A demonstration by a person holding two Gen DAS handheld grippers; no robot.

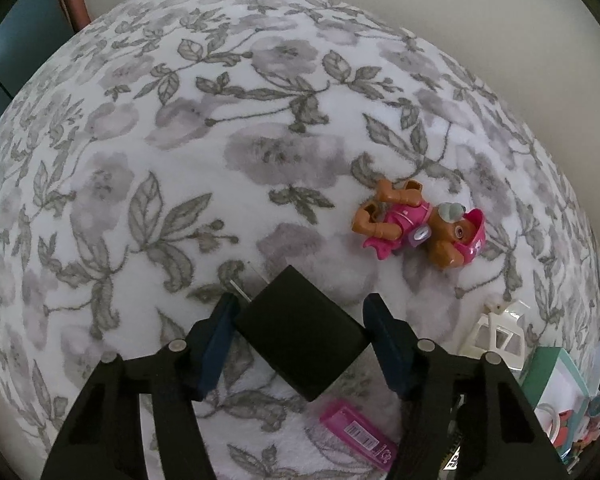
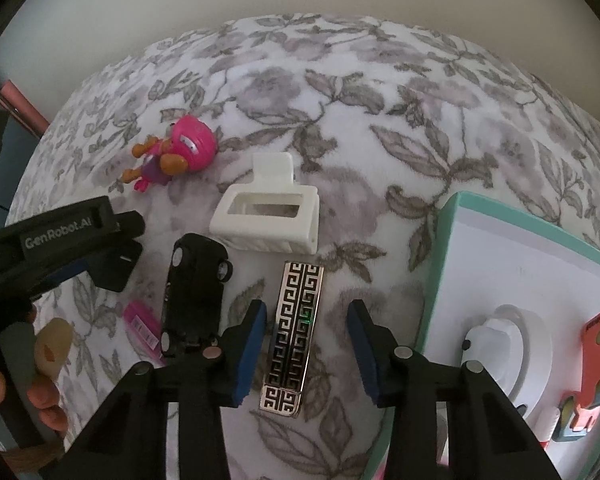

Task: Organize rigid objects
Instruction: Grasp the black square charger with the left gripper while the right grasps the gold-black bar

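Observation:
My left gripper is shut on a black plug adapter, held above the floral blanket. A pink and brown toy pup lies ahead to the right; it also shows in the right wrist view. My right gripper is open above a black and silver patterned flat case, with a finger on each side. A black toy car, a white plastic clip and a pink flat item lie nearby. The left gripper with the adapter shows at the left.
A teal-edged box holding a white device and orange-blue items sits at the right. A white toy frame and the pink item lie near the left gripper. A wall is behind the bed.

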